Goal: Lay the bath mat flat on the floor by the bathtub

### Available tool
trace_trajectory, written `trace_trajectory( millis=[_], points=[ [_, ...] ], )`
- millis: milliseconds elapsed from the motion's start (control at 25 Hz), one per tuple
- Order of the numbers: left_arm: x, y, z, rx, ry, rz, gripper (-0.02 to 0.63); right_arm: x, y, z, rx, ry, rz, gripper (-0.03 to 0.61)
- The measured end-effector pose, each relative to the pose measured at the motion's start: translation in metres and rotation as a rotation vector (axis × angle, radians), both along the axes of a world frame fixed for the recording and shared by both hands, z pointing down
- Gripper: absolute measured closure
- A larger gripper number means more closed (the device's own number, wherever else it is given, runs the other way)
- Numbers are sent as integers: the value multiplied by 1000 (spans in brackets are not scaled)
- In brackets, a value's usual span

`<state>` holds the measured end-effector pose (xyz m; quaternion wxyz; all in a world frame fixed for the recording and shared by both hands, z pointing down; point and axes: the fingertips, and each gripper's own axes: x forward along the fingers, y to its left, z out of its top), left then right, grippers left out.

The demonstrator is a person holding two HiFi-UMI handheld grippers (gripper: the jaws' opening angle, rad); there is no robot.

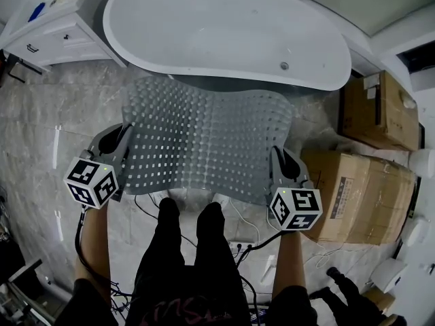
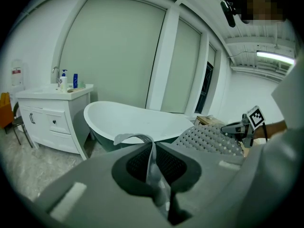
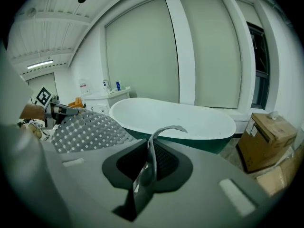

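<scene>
**Bath mat** (image 1: 204, 141): grey, studded w/ rows of pale squares. Held spread out btwn both grippers, ahead of the person's legs (image 1: 187, 243) and on the near side of the bathtub (image 1: 224, 26). Not flat: surface bows upward across the middle. Far edge is wavy and sits close to the tub's base. Cannot tell whether that edge touches the floor (image 1: 41, 141).

**L gripper** (image 1: 121, 141): clamped on the mat's near-left corner. Its own view shows both jaws pressed together w/ a thin fold of mat pinched btwn them. A tongue of mat curls over past the tips. Marker cube faces up in the head view.

**R gripper** (image 1: 280, 160): clenched on the mat's near-right corner. Same condition in its own view: jaws closed onto the mat edge, w/ a strip arching up and over beyond the tips.

Each gripper view shows the opposite gripper across the humped mat.

**Surroundings:**
- Tub is white inside w/ a dark outer shell; drain (image 1: 284, 65) sits toward its right end.
- White vanity cabinet (image 1: 47, 36) stands left of the tub, w/ bottles (image 2: 69, 80) on top.
- Two cardboard boxes on the floor, right of the mat. Nearer box (image 1: 360, 192) is just beside the R gripper; farther box (image 1: 380, 107) is by the tub's right end.
- Cables (image 1: 238, 240) lie on the marble-look floor near the person's feet.
- Tall pale window panels (image 3: 209, 51) stand behind the tub.
</scene>
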<state>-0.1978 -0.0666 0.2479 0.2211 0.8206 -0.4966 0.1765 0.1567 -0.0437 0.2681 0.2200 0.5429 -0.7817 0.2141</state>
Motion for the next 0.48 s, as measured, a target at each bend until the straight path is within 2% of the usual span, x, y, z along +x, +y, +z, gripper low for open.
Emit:
trace_trajectory(
  millis=[480],
  points=[
    [4,-3,37,-32,-10,10,586,-6,-5,30,-16,4,-5,526]
  ],
)
